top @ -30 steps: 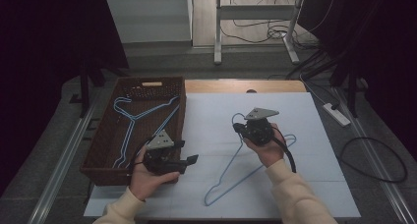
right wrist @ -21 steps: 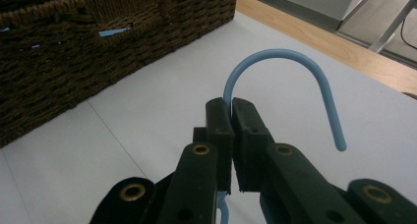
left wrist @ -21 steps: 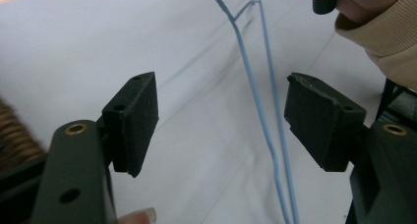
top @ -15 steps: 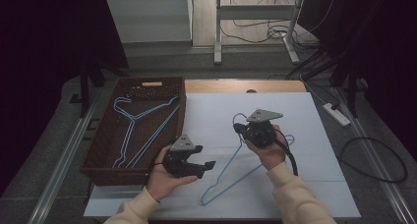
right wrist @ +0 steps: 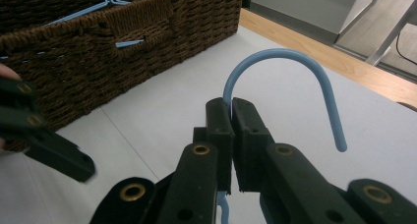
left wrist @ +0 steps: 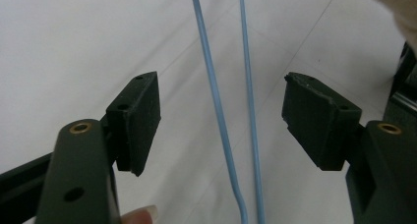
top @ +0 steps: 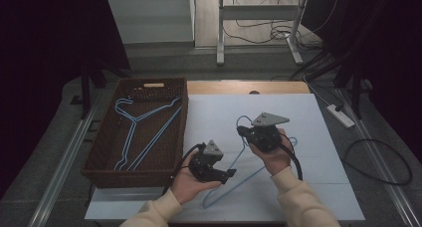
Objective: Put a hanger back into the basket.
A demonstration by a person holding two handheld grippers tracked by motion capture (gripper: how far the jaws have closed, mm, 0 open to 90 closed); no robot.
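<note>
A light-blue wire hanger (top: 237, 155) lies on the white table top, its hook (right wrist: 285, 57) raised towards the basket. My right gripper (right wrist: 231, 116) is shut on the hanger's neck just below the hook, and it shows mid-table as the right gripper (top: 242, 132). My left gripper (top: 226, 176) has come low over the hanger's near side. In the left gripper view the left gripper (left wrist: 221, 116) straddles two blue wires (left wrist: 216, 101); its pads (left wrist: 142, 116) stand wide and touch neither. Its jaws have just been closing a little.
A brown wicker basket (top: 134, 177) stands at the table's left with more blue hangers (top: 134, 132) inside; its woven wall (right wrist: 98, 52) is close to my right gripper. Cables and a power strip (top: 341, 115) lie on the floor to the right.
My left hand has moved right, from the basket's front corner to the hanger, and sunk slightly. The right hand and the held hanger have stayed put.
</note>
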